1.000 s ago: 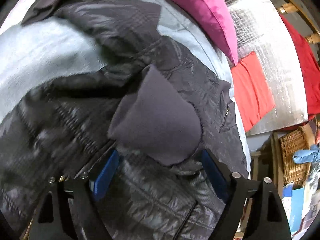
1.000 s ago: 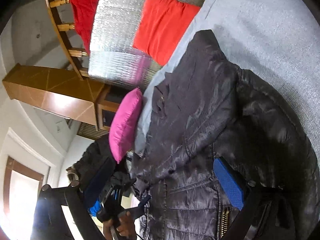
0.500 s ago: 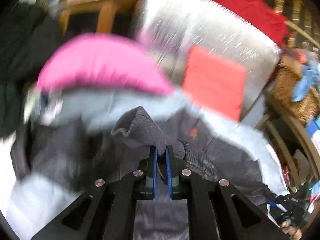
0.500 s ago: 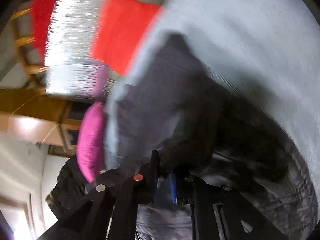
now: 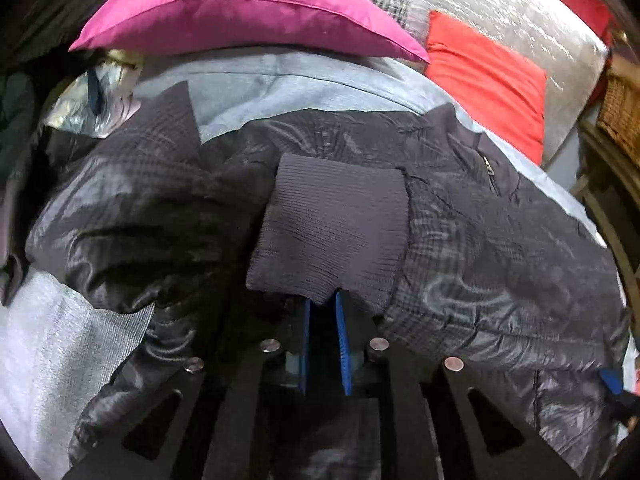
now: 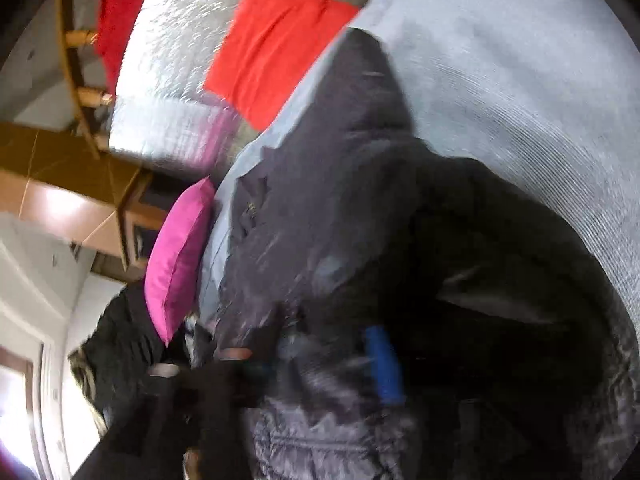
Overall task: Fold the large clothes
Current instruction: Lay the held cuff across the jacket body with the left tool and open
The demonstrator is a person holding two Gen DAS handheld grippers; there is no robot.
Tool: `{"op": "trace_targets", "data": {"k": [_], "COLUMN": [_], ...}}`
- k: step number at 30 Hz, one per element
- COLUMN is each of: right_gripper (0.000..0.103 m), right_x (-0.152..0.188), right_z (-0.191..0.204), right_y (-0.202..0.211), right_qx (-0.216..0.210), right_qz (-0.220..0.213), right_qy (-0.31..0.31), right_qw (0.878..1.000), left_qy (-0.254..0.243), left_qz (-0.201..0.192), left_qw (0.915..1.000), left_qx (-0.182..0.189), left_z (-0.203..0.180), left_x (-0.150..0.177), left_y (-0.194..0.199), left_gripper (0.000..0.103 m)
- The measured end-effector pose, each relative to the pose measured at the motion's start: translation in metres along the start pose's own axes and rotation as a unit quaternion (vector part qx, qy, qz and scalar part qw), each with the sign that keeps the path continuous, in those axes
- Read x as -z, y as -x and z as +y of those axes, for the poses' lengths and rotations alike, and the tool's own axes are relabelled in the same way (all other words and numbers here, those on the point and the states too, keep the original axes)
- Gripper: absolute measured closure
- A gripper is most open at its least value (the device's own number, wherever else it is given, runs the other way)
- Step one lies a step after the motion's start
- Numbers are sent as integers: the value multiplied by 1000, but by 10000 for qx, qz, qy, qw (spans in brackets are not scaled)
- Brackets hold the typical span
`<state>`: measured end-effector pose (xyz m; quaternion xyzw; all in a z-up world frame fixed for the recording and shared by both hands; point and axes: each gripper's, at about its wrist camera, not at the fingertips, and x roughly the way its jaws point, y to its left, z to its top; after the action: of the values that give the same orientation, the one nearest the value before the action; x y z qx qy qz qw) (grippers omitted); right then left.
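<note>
A large black quilted jacket (image 5: pixel 480 240) lies spread on a light blue-grey bed cover (image 5: pixel 280 84). My left gripper (image 5: pixel 322 312) is shut on the jacket's dark knitted sleeve cuff (image 5: pixel 332 232), with the sleeve folded across the jacket body. In the blurred right wrist view the jacket (image 6: pixel 360 200) fills the middle, on the same cover (image 6: pixel 520 60). One blue pad (image 6: pixel 382 364) of my right gripper shows against the dark fabric; the other finger is lost in blur, so its state is unclear.
A magenta pillow (image 5: pixel 240 12) and a red cushion (image 5: pixel 488 80) lie at the bed's far side against a silver quilted panel (image 5: pixel 500 8). A wicker basket (image 5: pixel 622 112) stands at the right. Wooden furniture (image 6: pixel 80 184) shows at the left in the right wrist view.
My left gripper went from open around the cuff to shut on it and has carried it over the jacket body. The right gripper closed on jacket fabric half a second ago; now it is blurred.
</note>
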<state>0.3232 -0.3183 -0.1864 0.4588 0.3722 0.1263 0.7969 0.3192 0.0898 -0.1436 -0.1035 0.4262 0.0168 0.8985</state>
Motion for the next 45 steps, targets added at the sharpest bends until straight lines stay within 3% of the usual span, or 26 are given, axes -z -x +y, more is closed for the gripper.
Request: {"op": "trace_targets", "data": {"k": [4, 7, 12, 13, 14, 15, 17, 19, 22, 23, 24, 25, 28, 30, 33, 37, 39, 41, 42, 43, 45], "right_gripper": [23, 23, 26, 32, 63, 80, 80, 80, 73, 59, 32, 27, 26, 26, 26, 26, 26, 26, 26, 26, 27], "right_x": [7, 10, -9, -11, -12, -13, -12, -12, -14, -16, -17, -16, -11, -10, -17, -32, -38, -39, -38, -35, -30], "right_z": [6, 10, -20, -20, -21, -19, -16, -18, -24, -20, -18, -13, 7, 21, 49, 80, 78, 55, 41, 37, 42], "right_y": [16, 34, 18, 16, 18, 21, 29, 27, 30, 34, 37, 44, 67, 85, 88, 55, 29, -4, -19, -23, -21], "right_qx": [139, 116, -140, -88, 96, 245, 529, 957, 899, 899, 820, 726, 869, 747, 620, 734, 1042, 1642, 1879, 1873, 1969], "right_qz": [64, -115, -200, -278, -352, -393, -490, -433, -197, -145, -102, -81, -123, -283, -564, -663, -524, -69, 196, 219, 80], "right_qy": [148, 171, -1035, -1095, -1073, -1021, -740, -543, -569, -482, -387, -260, 263, 514, 893, 1531, 1754, 1797, 1753, 1834, 2159], "right_qw": [9998, 9997, 9943, 9936, 9936, 9937, 9947, 9930, 9941, 9947, 9958, 9970, 9958, 9955, 9925, 9833, 9776, 9699, 9662, 9648, 9563], "left_qy": [36, 71, 55, 51, 41, 10, -92, -183, -316, -311, -284, -267, -52, 93, -43, -516, -872, -1025, -1041, -1217, -1463], "left_qz": [16, 23, 130, 157, 188, 210, 216, 216, 251, 219, 117, 15, -503, -740, -760, -590, -201, 692, 648, 352, 162], "left_qw": [10000, 10000, 9999, 9999, 9998, 9998, 9997, 9996, 9992, 9993, 9995, 9996, 9987, 9972, 9968, 9962, 9960, 9903, 9904, 9885, 9839], "left_qx": [47, 56, -38, -39, -30, -15, -22, -54, -57, -65, -60, -70, -110, -16, 237, 384, -53, -627, -638, -821, -1016], "left_z": [3, 1, -1, -2, -1, -1, -2, -4, -3, -1, 3, 7, 18, 18, -5, -53, -70, -70, -68, -72, -79], "left_x": [0, -1, 1, 0, 1, 1, 3, 7, 11, 11, 11, 10, 3, -8, -28, -42, -38, -26, -21, -17, -9], "left_y": [-2, -2, 0, -2, -1, 0, 0, 2, 15, 23, 33, 43, 79, 92, 87, 53, 19, -28, -32, -28, -24], "left_gripper": [89, 89, 89, 89, 89, 89, 89, 89, 88, 86, 80, 71, 51, 47, 46, 45, 45, 41, 38, 34, 34]}}
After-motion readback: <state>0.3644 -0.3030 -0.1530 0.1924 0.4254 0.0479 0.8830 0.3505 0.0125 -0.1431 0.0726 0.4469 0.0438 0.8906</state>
